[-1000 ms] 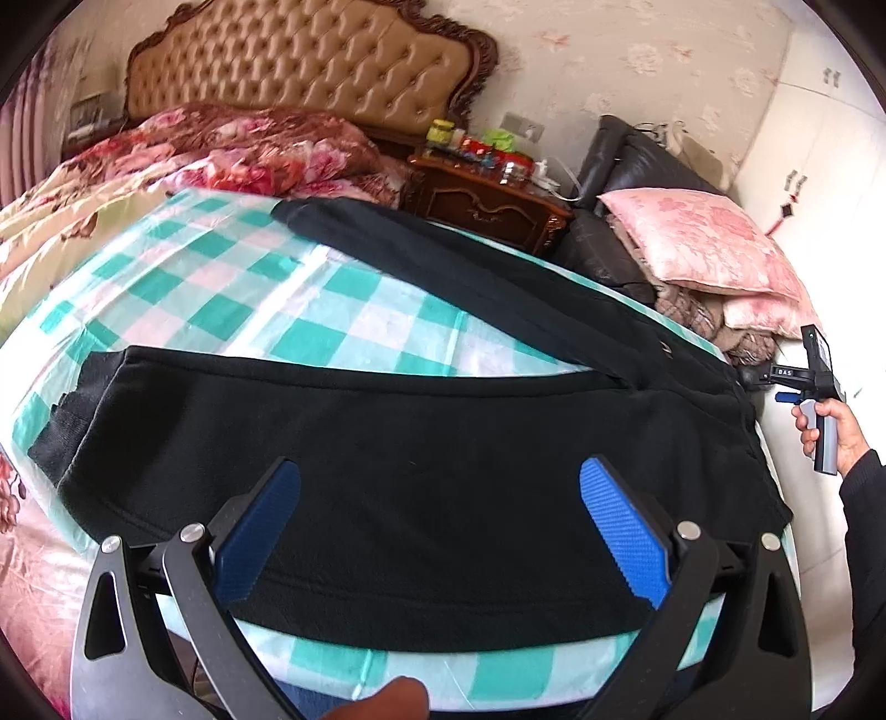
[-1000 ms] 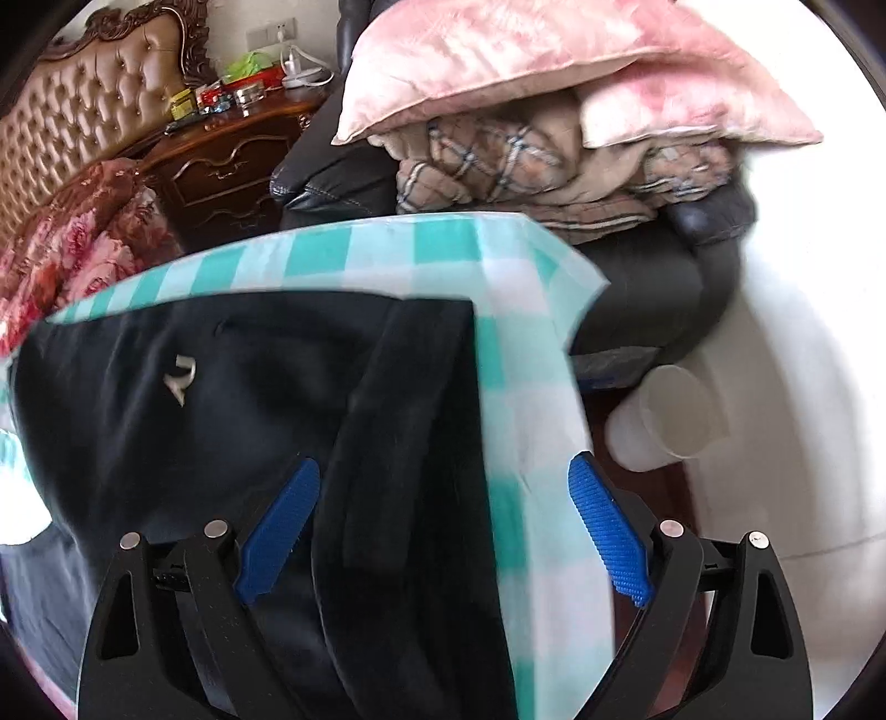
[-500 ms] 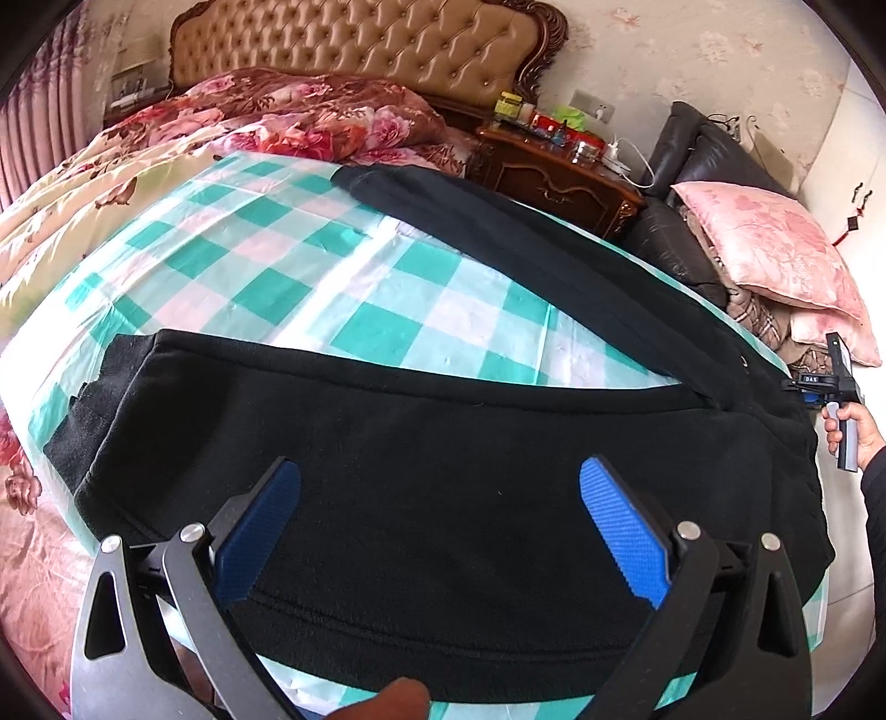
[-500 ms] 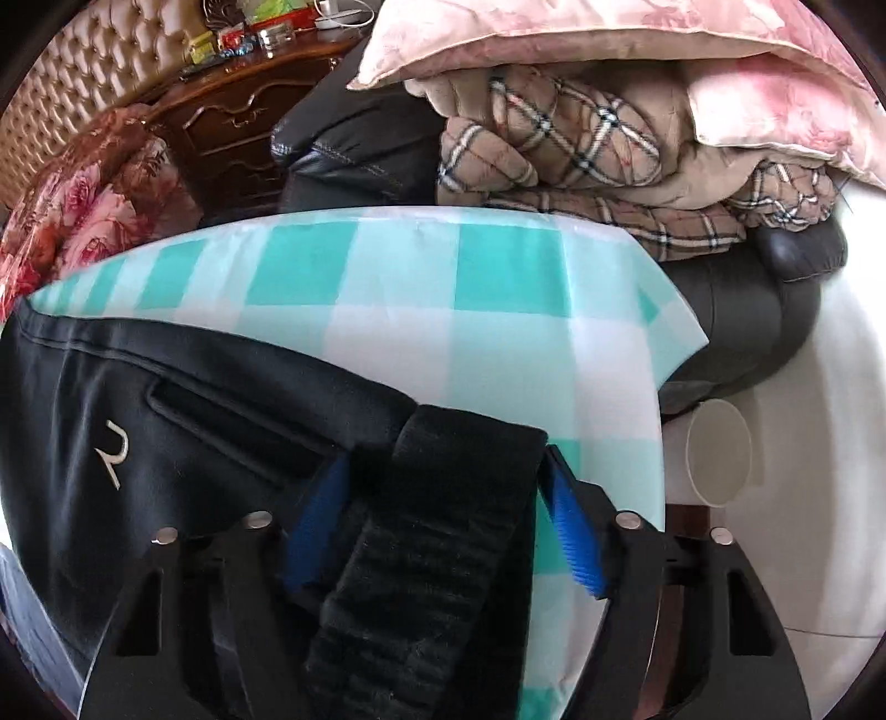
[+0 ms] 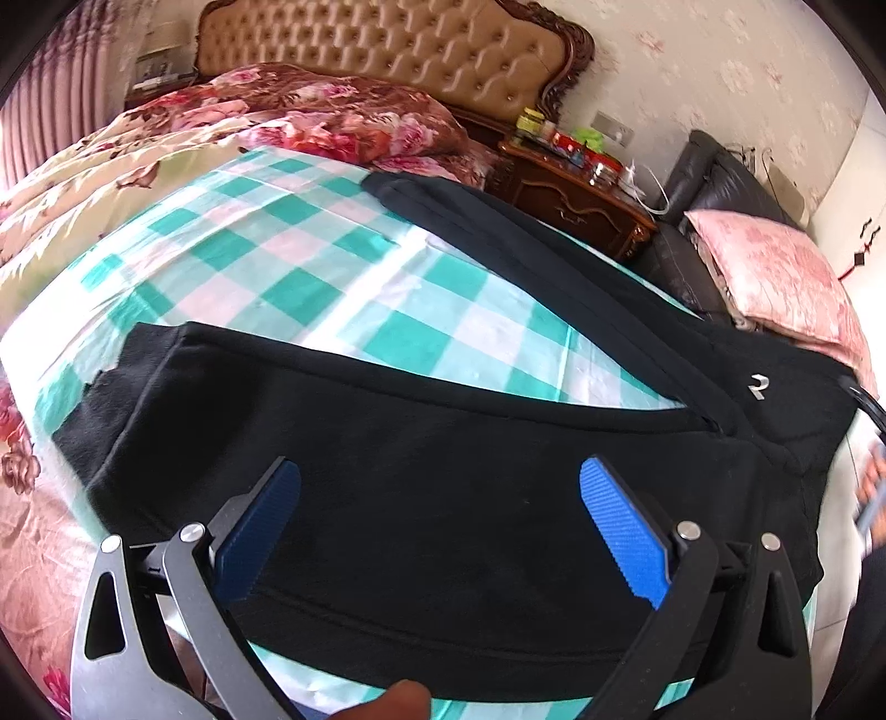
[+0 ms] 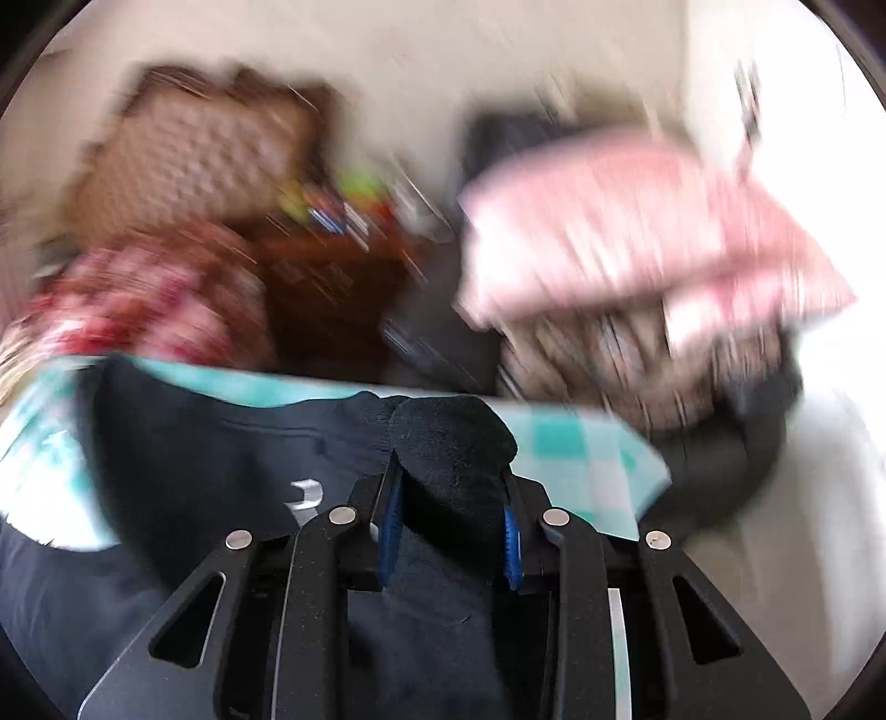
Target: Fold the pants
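the black pants lie spread across a bed covered with a teal-and-white checked sheet; one leg runs along the near edge, the other angles away toward the tufted headboard, and a bare wedge of sheet shows between them. a small pale logo marks the waist end at the right. the left gripper hovers over the near leg with its jaws spread wide and released; no fabric sits between the blue pads. the right gripper has a bunched fold of the waistband between its jaws, which are closing on it, pads pressed against the cloth on both sides. the right wrist view is heavily blurred; a pink pillow and a wooden nightstand are recognisable behind.
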A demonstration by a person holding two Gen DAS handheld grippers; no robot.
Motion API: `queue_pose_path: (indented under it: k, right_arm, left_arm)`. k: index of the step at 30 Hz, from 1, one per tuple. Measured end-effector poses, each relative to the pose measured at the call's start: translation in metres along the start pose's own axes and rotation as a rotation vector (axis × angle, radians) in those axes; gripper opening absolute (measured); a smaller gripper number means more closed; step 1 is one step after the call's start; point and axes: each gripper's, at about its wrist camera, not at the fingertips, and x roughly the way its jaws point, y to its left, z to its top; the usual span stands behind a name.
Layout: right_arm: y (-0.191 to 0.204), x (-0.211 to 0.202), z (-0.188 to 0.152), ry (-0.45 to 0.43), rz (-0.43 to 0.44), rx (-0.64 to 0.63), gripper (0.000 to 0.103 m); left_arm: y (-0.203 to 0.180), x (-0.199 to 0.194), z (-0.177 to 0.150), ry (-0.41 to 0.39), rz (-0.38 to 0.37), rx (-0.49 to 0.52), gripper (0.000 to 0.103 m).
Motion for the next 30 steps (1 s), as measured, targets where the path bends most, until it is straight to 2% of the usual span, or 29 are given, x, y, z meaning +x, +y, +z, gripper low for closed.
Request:
queue_pose_path:
  k: [2, 4, 6, 9, 11, 12, 15, 17, 19, 23, 27, 30]
  right_arm:
    - [0.03, -0.056, -0.02, -0.071, 0.068, -0.059, 0.03]
    - [0.05, -0.104, -0.055, -0.069, 0.164, -0.073, 0.03]
    - [0.058, -0.13, -0.099, 0.01, 0.266, -0.036, 0.03]
    - [0.055, -0.134, -0.163, 0.18, 0.325, 0.052, 0.03]
    - [0.052, -0.13, -0.188, 0.248, 0.315, 0.088, 0.03]
    - [0.05, -0.13, -0.195, 0.258, 0.319, 0.113, 0.03]
    - [0.042, -0.128, -0.193, 0.228, 0.329, 0.192, 0.03]
    - [0.039, -0.123, -0.189, 0.22, 0.335, 0.229, 0.03]
    - [0.037, -0.12, -0.19, 0.22, 0.335, 0.241, 0.03]
    - [0.029, -0.119, -0.194, 0.222, 0.336, 0.256, 0.03]
    - [0.027, -0.119, -0.196, 0.234, 0.341, 0.268, 0.03]
    - [0.026, -0.118, -0.194, 0.253, 0.347, 0.263, 0.03]
  left_arm:
    - [0.007, -0.007, -0.001, -0.018, 0.0, -0.007, 0.101]
    - [0.013, -0.012, -0.002, -0.031, -0.006, -0.012, 0.101]
    - [0.017, -0.017, -0.002, -0.047, -0.016, -0.013, 0.101]
    - [0.021, -0.016, 0.003, -0.05, -0.068, -0.023, 0.1]
    - [0.019, -0.005, 0.018, -0.042, -0.12, -0.023, 0.09]
    - [0.017, 0.002, 0.028, -0.037, -0.143, -0.017, 0.081]
    - [0.006, 0.035, 0.072, -0.008, -0.24, -0.027, 0.065]
    - [-0.005, 0.065, 0.108, 0.023, -0.325, -0.05, 0.062]
    - [-0.018, 0.096, 0.139, 0.051, -0.366, -0.065, 0.058]
    - [-0.04, 0.181, 0.199, 0.147, -0.35, -0.106, 0.052]
    - [-0.049, 0.252, 0.238, 0.221, -0.284, -0.177, 0.05]
    - [-0.054, 0.298, 0.254, 0.285, -0.243, -0.226, 0.05]
